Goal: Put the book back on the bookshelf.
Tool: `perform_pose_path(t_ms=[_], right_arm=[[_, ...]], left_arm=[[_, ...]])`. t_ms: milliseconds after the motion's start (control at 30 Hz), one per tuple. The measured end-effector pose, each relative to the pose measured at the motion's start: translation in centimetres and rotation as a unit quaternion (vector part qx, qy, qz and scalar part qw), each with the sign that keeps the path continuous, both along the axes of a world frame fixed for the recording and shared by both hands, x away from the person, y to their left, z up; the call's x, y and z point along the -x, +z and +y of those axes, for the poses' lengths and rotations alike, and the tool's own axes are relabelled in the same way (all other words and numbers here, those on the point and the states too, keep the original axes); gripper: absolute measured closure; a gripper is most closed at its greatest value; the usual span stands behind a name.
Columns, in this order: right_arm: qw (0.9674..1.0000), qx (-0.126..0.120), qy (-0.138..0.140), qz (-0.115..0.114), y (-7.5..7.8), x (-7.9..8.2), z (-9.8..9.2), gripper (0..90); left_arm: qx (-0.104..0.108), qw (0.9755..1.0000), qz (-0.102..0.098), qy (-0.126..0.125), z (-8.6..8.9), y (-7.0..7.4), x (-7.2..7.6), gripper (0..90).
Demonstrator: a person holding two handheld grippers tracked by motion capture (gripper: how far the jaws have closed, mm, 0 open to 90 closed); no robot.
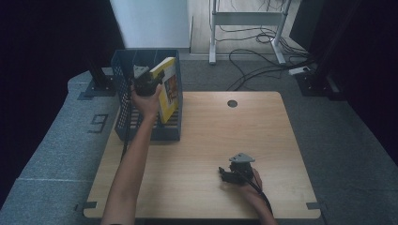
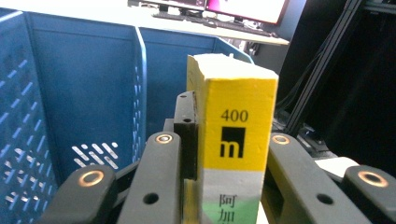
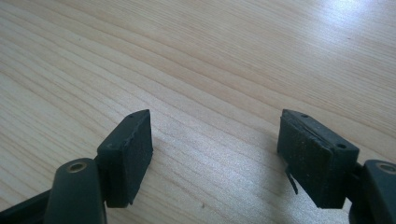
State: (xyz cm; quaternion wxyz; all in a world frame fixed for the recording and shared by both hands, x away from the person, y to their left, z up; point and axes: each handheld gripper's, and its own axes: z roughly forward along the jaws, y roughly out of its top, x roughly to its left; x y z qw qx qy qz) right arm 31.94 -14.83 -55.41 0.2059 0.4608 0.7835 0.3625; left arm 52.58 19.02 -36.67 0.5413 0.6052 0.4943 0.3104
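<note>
one yellow book (image 2: 236, 126), left gripper (image 1: 149, 80) clamped

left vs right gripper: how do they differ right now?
The left gripper is shut on the yellow book; the right gripper is open with nothing between its fingers. Left is raised at the blue basket; right sits low at the wooden table. Both are black and hand-held.

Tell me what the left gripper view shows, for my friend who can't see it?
A thick yellow book stands upright, squeezed between the two black jaws of the left gripper. Its spine shows "400" and a black square logo. Behind it are the walls of a blue plastic crate.
</note>
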Motion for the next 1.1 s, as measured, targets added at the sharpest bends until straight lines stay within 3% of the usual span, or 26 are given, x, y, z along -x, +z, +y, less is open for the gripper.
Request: perform_pose_path(t_ms=[333,700,900,1033,1100], right_arm=[[1.0,0.001,0.0,-0.001,0.0,0.0,0.0,26.0],[1.0,0.0,-0.001,0.0,0.0,0.0,0.0,26.2],[1.0,0.0,-0.001,0.001,0.0,0.0,0.0,26.2],[1.0,0.0,-0.002,0.0,0.0,0.1,0.0,26.2],[1.0,0.001,-0.002,0.0,0.0,0.1,0.0,26.2]], left_arm=[[-0.01,0.9999,0.004,0.009,-0.7,-1.1,-1.1,75.3],[-0.019,0.9994,0.024,0.016,-1.7,-3.2,-1.8,75.0],[-0.017,0.9995,0.021,0.016,-1.7,-3.6,-1.6,74.6],[-0.004,0.9996,0.025,0.01,-1.6,-3.7,-1.0,73.1],[-0.016,0.9995,0.026,0.002,-1.7,-3.5,0.0,72.6]])
